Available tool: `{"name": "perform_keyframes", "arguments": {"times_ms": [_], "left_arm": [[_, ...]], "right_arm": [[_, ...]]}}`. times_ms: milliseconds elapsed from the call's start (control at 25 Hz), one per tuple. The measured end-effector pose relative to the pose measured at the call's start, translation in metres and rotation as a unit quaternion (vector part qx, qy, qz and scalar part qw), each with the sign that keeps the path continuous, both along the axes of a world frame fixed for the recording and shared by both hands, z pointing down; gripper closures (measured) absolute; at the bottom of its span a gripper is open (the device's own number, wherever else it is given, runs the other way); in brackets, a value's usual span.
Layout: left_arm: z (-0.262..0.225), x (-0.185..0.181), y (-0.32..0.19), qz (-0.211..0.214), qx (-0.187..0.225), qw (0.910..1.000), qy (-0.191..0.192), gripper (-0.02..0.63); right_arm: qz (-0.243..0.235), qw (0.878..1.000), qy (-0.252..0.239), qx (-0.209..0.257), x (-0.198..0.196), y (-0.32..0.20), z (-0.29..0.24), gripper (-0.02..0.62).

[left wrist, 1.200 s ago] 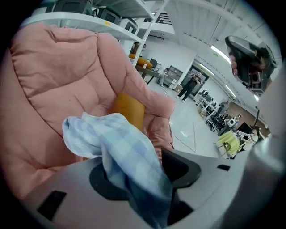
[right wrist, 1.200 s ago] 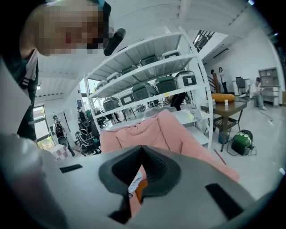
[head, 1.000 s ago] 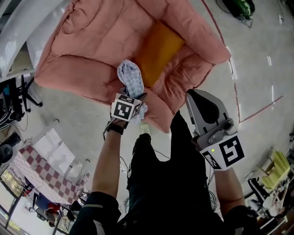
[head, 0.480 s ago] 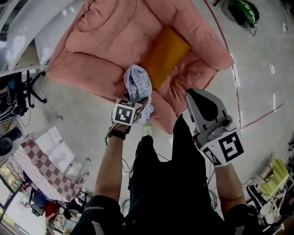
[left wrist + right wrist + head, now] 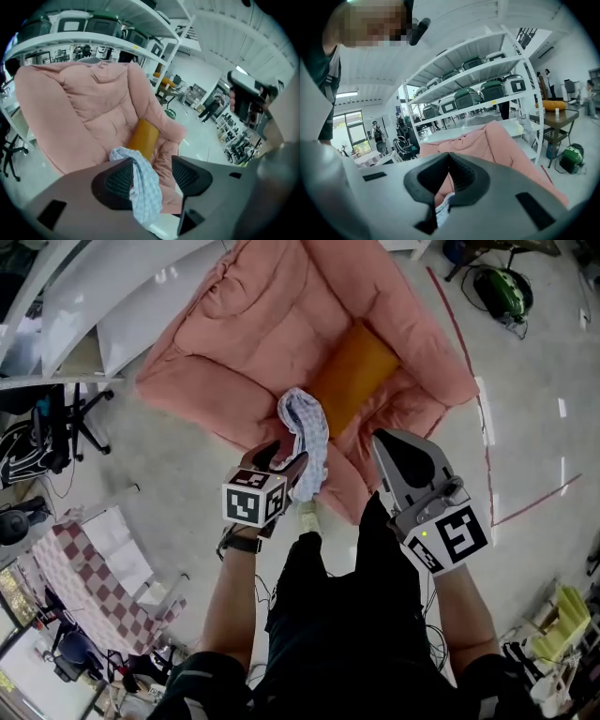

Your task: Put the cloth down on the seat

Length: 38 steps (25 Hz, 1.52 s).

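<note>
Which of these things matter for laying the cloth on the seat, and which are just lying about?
In the job: checked cloth, pink armchair.
Just lying about: orange cushion, green bag, black office chair, red-checked table.

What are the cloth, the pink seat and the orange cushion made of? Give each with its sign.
The cloth: thin woven fabric, probably cotton, matte; fine blue-and-white check, limp folds.
The pink seat: soft padded upholstery, matte, perhaps microfibre; puffy quilted lobes, creases.
The orange cushion: smooth matte fabric cover over filling; weave too small to tell.
</note>
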<state>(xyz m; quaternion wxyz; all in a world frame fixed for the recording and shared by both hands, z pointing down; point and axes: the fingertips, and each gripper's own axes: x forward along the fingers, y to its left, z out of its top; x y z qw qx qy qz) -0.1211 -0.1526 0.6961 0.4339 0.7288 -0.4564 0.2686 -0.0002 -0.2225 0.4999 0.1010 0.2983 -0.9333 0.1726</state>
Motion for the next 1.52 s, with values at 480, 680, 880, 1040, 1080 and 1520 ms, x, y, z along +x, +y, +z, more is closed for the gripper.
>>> {"name": "perform_keyframes", "arguments": {"times_ms": [480, 680, 880, 1040, 1080, 1520], "left_arm": [[-0.161, -0.018, -0.029, -0.059, 0.167, 0.9837, 0.030, 0.543], [-0.227, -0.009, -0.014, -0.069, 0.220, 0.9713, 0.060, 0.589], [-0.284, -0.003, -0.005, -0.067, 0.273, 0.9567, 0.077, 0.600], [-0.326, -0.001, 0.002, -0.051, 0.312, 0.9464, 0.067, 0.600], [-0.334, -0.001, 0.003, -0.048, 0.318, 0.9446, 0.065, 0.600], [-0.411, 0.004, 0.026, -0.042, 0.381, 0.9214, 0.062, 0.600]], "right_arm": [[0.048, 0.999, -0.011, 0.020, 0.001, 0.016, -0.058, 0.591], [0.060, 0.998, -0.010, 0.025, 0.006, 0.029, -0.089, 0.591], [0.070, 0.996, -0.020, 0.048, 0.009, 0.038, -0.124, 0.591], [0.078, 0.994, -0.027, 0.068, 0.010, 0.048, -0.151, 0.591], [0.080, 0.994, -0.029, 0.072, 0.010, 0.051, -0.158, 0.591], [0.110, 0.985, -0.041, 0.128, 0.034, 0.069, -0.221, 0.591]]}}
